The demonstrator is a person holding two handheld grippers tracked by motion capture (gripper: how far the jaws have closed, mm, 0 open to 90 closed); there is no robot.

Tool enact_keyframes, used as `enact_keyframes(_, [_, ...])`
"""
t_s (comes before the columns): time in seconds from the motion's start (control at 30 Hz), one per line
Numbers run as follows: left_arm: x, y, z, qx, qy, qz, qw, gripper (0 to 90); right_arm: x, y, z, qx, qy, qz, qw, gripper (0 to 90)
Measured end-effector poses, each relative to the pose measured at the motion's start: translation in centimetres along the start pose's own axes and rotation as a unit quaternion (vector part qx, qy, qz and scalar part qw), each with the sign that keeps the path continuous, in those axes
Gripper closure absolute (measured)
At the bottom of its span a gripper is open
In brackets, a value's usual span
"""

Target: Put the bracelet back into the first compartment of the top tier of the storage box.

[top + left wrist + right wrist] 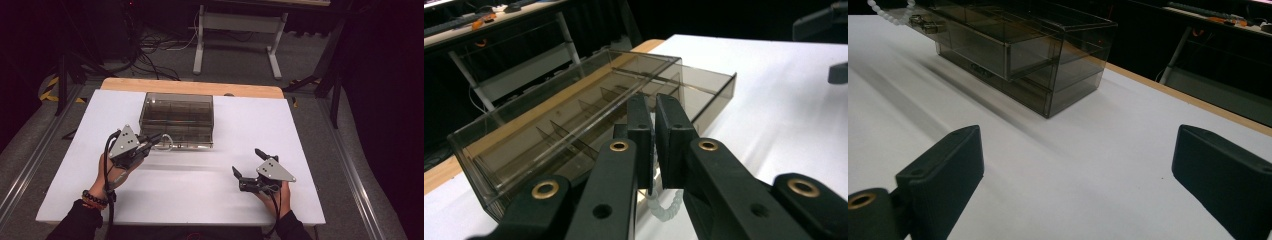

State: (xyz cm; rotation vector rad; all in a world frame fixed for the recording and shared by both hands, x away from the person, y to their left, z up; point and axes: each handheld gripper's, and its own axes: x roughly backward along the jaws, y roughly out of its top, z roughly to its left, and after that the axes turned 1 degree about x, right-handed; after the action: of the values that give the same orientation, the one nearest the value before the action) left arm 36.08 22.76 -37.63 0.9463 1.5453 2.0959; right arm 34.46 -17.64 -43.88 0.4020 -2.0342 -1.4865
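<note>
Left gripper (653, 150) is pinching a string of pale beads (666, 207), its jaws pressed nearly together on the strand, which is drooping below them just in front of the smoky acrylic drawer box (176, 120). Right gripper (250, 167) is resting low on the white tabletop (300, 130), well apart from the box, with its jaws spread wide and nothing between them.

From here the grip is looking chancy: the jaws are catching only a thin part of the strand, so a quick lift could be letting the beads slide out, or be dragging the loose end against the box edge. With the right gripper standing off, nothing is bracing the box, and a tug on a snagged strand could be shifting it or pulling at its drawer.

The box is sitting toward the far middle of the tabletop, tinted and see-through, with thin dividers splitting it into compartments and one drawer (983, 50) standing partly out. The beads are small, round and whitish, some showing at the drawer front in the right gripper view.
</note>
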Motion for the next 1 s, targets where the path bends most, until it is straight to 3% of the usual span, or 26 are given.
enact_keyframes(0.17, [0.0, 0.4, 0.5, 0.003, 0.011, -0.007, 0.9999, 85.8, 0.0, 0.0, 0.1, -0.003, 0.001, 0.002, 1.0000, 6.4])
enact_keyframes(0.4, [-0.4, 0.3, 1.9, 0.026, 0.024, -0.013, 0.9993, 85.8, -0.4, -0.1, 0.4, 0.023, -0.008, 0.022, 0.9995, 7.3])
enact_keyframes(0.6, [-0.4, 0.6, 2.7, 0.034, 0.034, -0.021, 0.9986, 85.8, -0.5, -0.1, 0.7, 0.024, -0.003, 0.027, 0.9994, 7.4])
enact_keyframes(0.83, [-0.6, -0.2, 3.7, 0.058, 0.031, -0.006, 0.9978, 85.8, -0.5, -0.1, 1.1, 0.030, 0.008, 0.031, 0.9990, 7.7])
enact_keyframes(1.0, [-0.7, -0.5, 3.8, 0.059, 0.027, 0.002, 0.9979, 85.7, -0.6, -0.1, 1.3, 0.040, 0.010, 0.036, 0.9985, 7.9])
